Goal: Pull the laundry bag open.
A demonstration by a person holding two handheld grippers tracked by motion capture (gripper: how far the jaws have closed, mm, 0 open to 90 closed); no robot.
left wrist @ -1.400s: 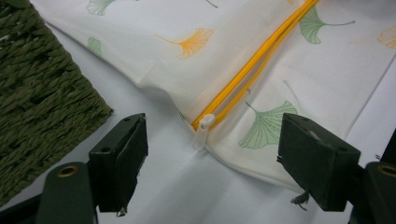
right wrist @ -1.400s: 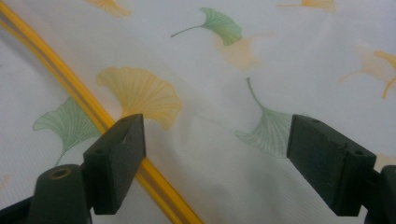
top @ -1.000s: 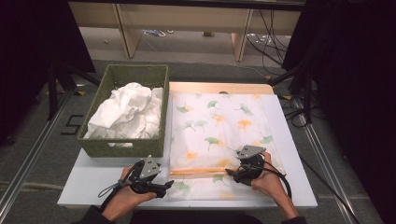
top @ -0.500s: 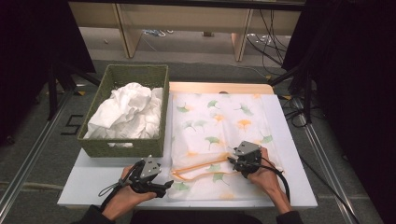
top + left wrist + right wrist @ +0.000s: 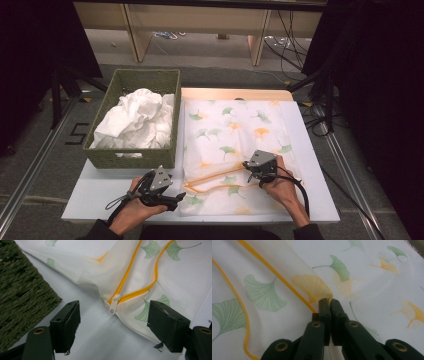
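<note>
Resting at the left of the white tabletop [image 5: 100,200], a green woven basket [image 5: 135,157] holds crumpled white cloth [image 5: 135,122]. Just right of it, a mesh laundry bag [image 5: 235,130] printed with ginkgo leaves lies flat. Near the front edge, the left gripper [image 5: 113,322] stands with its jaws open on either side of the white zipper pull [image 5: 113,305], not touching it. From there the orange zipper [image 5: 215,177] runs rightward, parted. The right gripper [image 5: 329,301], whose jaws have just been closing, pinches the bag's upper layer by the zipper.
</note>
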